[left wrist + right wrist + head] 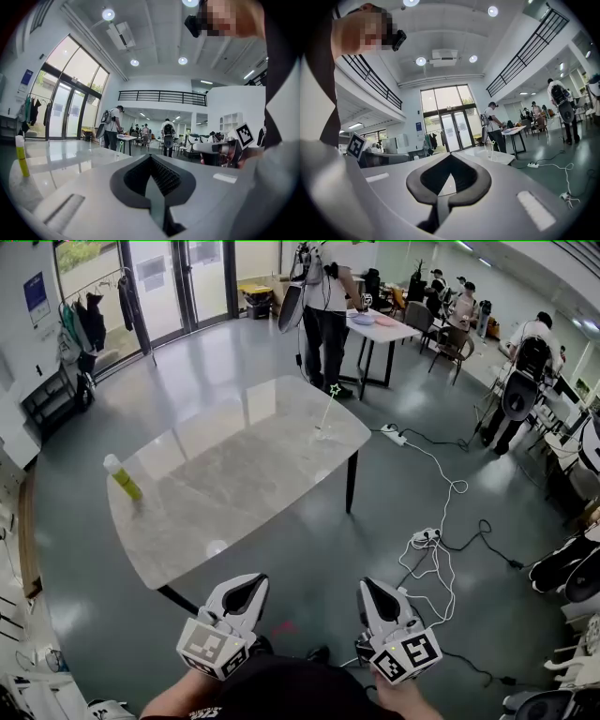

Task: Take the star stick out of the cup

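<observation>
The star stick (329, 405) is a thin pale rod with a green star on top. It stands upright near the far right corner of the marble table (234, 484), and the cup around its foot is too faint to make out. Both grippers hang below the table's near edge, far from the stick. My left gripper (252, 581) and right gripper (368, 586) are shut with nothing between their jaws. The stick shows tiny in the left gripper view (120, 146) and in the right gripper view (492, 149).
A yellow-green bottle (123, 478) stands at the table's left edge. A white power strip (393, 435) and cables (441, 521) trail over the floor to the right. A person (323, 306) stands beyond the table by another table (380, 329). More people sit at the back right.
</observation>
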Demonstrator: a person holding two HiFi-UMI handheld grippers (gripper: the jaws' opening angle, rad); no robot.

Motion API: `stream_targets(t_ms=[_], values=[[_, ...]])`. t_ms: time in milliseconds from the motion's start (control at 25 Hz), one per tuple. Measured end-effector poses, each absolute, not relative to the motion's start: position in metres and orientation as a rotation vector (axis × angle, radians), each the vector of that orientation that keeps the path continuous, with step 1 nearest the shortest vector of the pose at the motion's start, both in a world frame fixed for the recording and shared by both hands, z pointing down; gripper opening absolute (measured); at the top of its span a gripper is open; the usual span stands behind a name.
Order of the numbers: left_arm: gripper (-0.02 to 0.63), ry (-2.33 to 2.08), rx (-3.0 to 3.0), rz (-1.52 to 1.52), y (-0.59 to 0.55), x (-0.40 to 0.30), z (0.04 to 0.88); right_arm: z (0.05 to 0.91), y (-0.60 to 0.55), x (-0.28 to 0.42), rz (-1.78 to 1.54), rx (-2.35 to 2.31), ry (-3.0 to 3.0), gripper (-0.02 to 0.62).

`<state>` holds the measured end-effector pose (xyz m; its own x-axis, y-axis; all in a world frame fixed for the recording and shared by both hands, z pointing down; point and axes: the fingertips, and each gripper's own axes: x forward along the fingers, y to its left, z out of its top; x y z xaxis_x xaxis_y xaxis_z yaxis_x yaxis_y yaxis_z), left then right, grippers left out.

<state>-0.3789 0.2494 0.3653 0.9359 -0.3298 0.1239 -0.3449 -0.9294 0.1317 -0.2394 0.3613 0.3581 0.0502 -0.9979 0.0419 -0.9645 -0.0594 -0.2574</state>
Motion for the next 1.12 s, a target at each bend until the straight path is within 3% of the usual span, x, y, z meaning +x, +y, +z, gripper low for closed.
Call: stream_targets(t_ms=[760,1120], values=[[-0.003,-0.482,2.959,0.122,0.306,-0.298,0.359,0.355,0.431,-0.168,-0.298,-2.126,2.013,0.014],[-0.003,-0.481,2.957,0.114,0.282,-0.26,0.366,0.363,0.407,-0.132,-0.344,-2.119,2.023,0.014]])
